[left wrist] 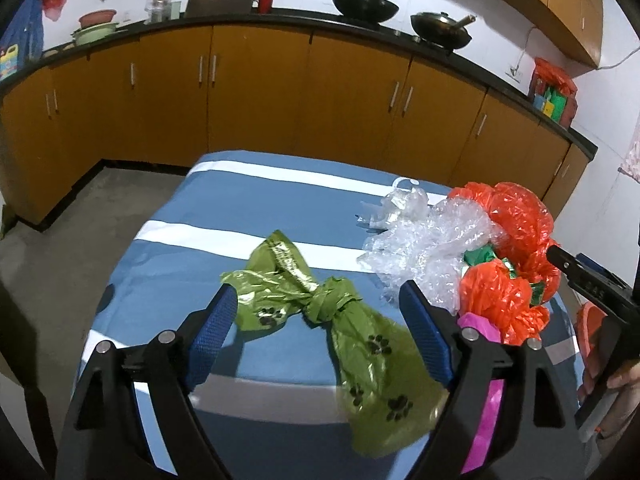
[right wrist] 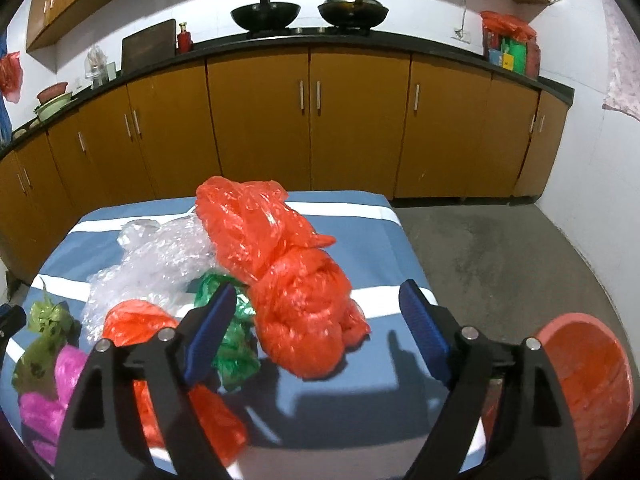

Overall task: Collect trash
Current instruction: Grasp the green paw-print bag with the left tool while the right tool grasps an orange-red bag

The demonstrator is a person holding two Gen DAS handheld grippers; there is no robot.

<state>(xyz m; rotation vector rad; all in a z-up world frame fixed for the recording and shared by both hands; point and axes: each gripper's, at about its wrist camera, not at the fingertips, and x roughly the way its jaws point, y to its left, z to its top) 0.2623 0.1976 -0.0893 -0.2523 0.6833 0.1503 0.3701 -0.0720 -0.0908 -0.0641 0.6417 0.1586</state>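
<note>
On a table under a blue cloth with white stripes [left wrist: 192, 216] lies a pile of plastic trash. My left gripper [left wrist: 320, 296] hangs open over a knotted olive-green bag with paw prints [left wrist: 372, 344]; its pads do not touch the bag. To the right are clear bubble wrap [left wrist: 436, 248], red bags [left wrist: 516, 216] and a pink bag [left wrist: 480, 324]. My right gripper [right wrist: 320, 292] is open just above a large crumpled red bag [right wrist: 296, 320], which sits between its fingers untouched. Green plastic [right wrist: 236, 344] lies by its left finger.
A red plastic basin [right wrist: 592, 392] sits low beside the table's right edge. Orange kitchen cabinets [right wrist: 308, 128] with a dark counter run along the back wall, with two woks [right wrist: 264, 14] on top. Grey concrete floor [right wrist: 500, 256] lies right of the table.
</note>
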